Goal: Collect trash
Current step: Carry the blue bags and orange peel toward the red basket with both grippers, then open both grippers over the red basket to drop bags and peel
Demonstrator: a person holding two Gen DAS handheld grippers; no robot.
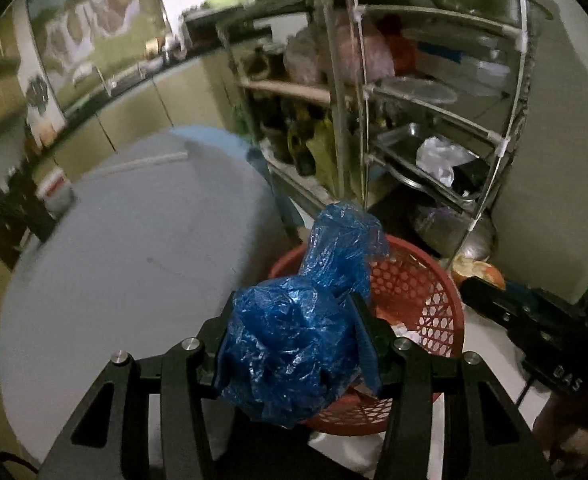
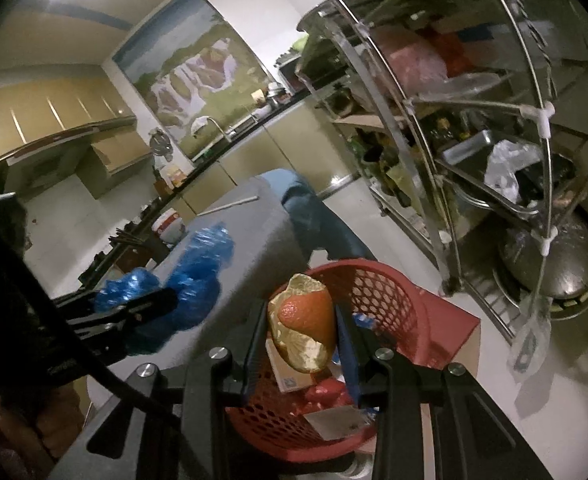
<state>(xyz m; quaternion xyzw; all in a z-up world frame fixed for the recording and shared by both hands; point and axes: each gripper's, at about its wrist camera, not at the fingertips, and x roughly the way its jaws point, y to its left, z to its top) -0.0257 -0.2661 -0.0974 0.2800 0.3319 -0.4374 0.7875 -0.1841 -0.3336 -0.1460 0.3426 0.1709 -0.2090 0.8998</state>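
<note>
- Over the red basket, in the left wrist view, the left gripper is pointing steeply down, its jaws clamping a crumpled blue bag.
- That bag is filling the whole gap between the two fingers and bulging up past their tips, its upper end hanging in front of the basket's near rim.
- To the right, the right gripper is reaching in from the edge, carrying an orange peel at its tip beside the basket.
- A round grey table is lying to the left, and a steel rack is standing behind.
- From the right wrist view, the right gripper is tilting gently down over the basket, jaws closing tight on the peel.
- The peel is sitting between the fingers, directly above paper scraps inside the basket.
- At left, the left gripper is holding the bag over the table edge, just beside the basket.
</note>
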